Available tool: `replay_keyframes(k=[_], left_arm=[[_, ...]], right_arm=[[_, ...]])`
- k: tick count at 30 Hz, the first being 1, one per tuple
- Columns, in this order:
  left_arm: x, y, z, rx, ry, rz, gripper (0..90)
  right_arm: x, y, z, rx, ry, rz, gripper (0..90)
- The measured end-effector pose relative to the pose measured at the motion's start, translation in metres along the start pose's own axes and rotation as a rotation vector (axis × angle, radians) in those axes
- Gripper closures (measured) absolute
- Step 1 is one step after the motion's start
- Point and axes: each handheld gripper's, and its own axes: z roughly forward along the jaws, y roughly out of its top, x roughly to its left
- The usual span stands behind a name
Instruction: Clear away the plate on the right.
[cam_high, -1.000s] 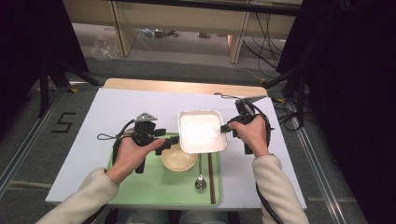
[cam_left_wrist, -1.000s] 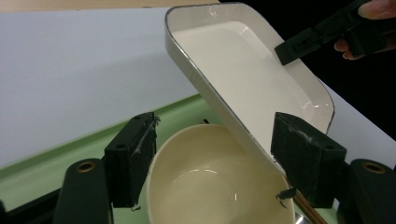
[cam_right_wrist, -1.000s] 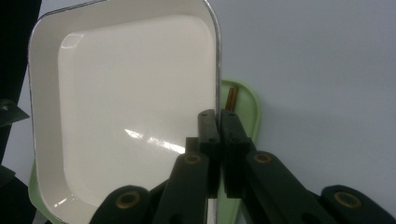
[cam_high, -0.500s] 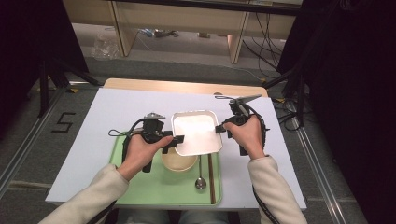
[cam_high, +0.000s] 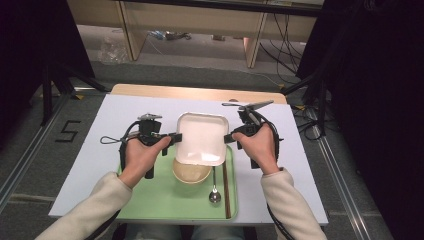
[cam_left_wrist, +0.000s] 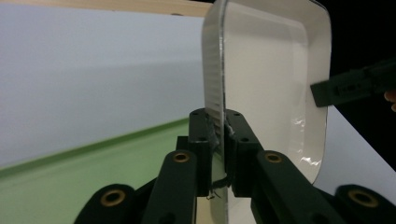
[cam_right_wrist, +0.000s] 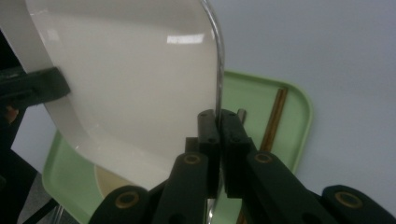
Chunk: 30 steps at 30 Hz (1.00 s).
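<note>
White plate (cam_high: 202, 138), one of it, is hanging over one green tray (cam_high: 165, 197) that is carrying one bowl (cam_high: 191, 171), one spoon (cam_high: 214, 189) and one pair of chopsticks (cam_high: 226, 185). It has shifted left since a second ago. The left gripper (cam_high: 171, 138), having just been closing, is clamping its left rim; the right gripper (cam_high: 231, 137) is clamping its right rim.

white plate (cam_high: 201, 137) hides the far half of the bowl (cam_high: 191, 172) mid-frame; chopsticks (cam_right_wrist: 273, 120) cut off behind the jaws, lower centre.
</note>
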Motion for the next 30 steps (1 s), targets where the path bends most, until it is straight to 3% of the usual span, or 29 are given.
replay_keyframes(k=[1,3,4,9,12,15,19,22,25,27,30], left_arm=[[0.0,0.002,-0.002,-0.004,0.004,0.0,83.8],[0.002,0.006,-0.005,-0.005,0.009,-0.006,84.3],[0.004,0.007,-0.006,-0.002,0.007,-0.016,84.4],[0.016,0.013,-0.012,0.006,0.018,-0.035,84.7],[0.024,0.014,-0.018,0.004,0.02,-0.06,84.6],[0.031,0.014,-0.025,-0.003,0.024,-0.067,84.7],[0.04,0.014,-0.034,-0.004,0.028,-0.079,84.7],[0.046,0.013,-0.04,-0.003,0.03,-0.096,84.7],[0.051,0.011,-0.045,-0.001,0.035,-0.102,84.6],[0.054,0.01,-0.048,0.001,0.038,-0.106,84.7],[0.058,0.008,-0.052,0.006,0.042,-0.114,84.6]], right_arm=[[0.001,0.0,0.0,-0.008,0.008,-0.019,88.8],[0.008,0.0,-0.004,-0.002,0.014,0.007,88.0],[0.008,0.0,-0.004,-0.029,0.019,-0.029,86.2],[0.011,0.002,-0.012,-0.169,0.026,-0.151,56.2],[0.008,0.004,-0.016,-0.216,0.011,-0.224,47.6],[0.007,0.004,-0.017,-0.25,-0.015,-0.235,43.3],[0.0,0.005,-0.018,-0.338,-0.023,-0.279,40.7],[-0.004,0.006,-0.02,-0.393,-0.003,-0.271,39.9],[-0.01,0.006,-0.021,-0.428,-0.028,-0.312,39.2],[-0.011,0.005,-0.022,-0.442,-0.025,-0.289,40.0],[-0.017,0.006,-0.024,-0.46,-0.036,-0.292,39.8]])
